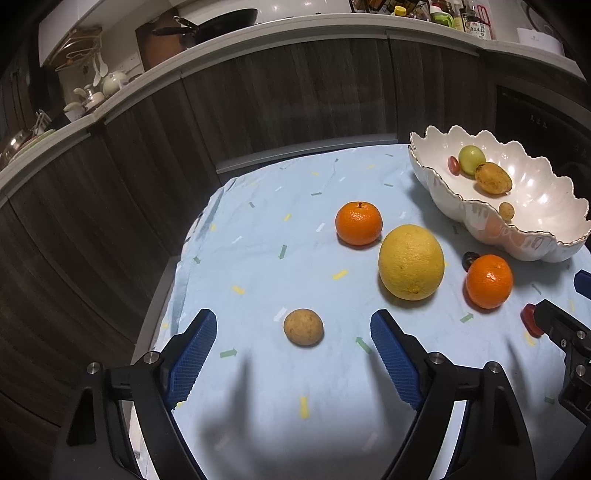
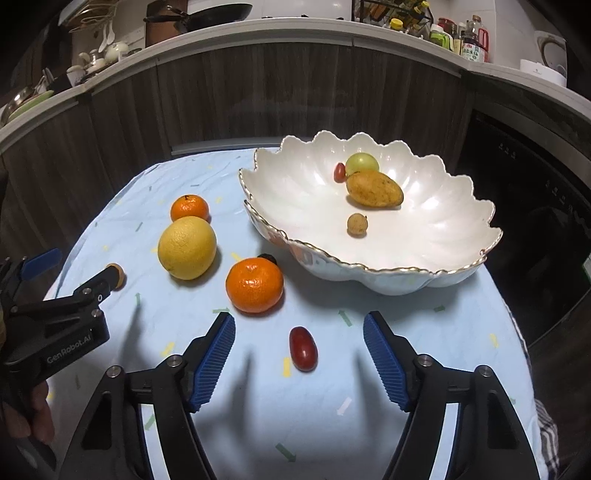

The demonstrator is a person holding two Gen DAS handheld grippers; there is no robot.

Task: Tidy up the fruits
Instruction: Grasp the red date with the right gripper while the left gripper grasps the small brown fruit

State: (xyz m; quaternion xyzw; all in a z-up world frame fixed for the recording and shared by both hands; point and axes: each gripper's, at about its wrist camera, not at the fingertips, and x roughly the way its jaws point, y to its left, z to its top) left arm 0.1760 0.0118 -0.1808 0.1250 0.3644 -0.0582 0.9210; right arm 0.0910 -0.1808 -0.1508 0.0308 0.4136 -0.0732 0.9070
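A small round brown fruit [image 1: 303,327] lies on the light blue cloth between the fingers of my left gripper [image 1: 293,315], which is open and not touching it. A red oval tomato [image 2: 303,348] lies between the fingers of my right gripper [image 2: 299,317], also open and clear of it. Farther back sit a large yellow citrus [image 1: 411,262], two oranges [image 1: 358,223] [image 1: 489,280] and a small dark fruit [image 1: 471,258]. The white scalloped bowl [image 2: 303,199] holds a green fruit [image 2: 362,164], a yellow mango [image 2: 373,188], a small tomato [image 2: 339,172] and a small brown fruit [image 2: 357,223].
The cloth-covered table [image 1: 258,221] ends at a dark wooden cabinet front [image 1: 277,110] behind. Above it, a counter carries a pan [image 1: 221,20], dishes and bottles. A dark appliance [image 2: 535,206] stands right of the table. A hand [image 2: 26,410] holds the left gripper.
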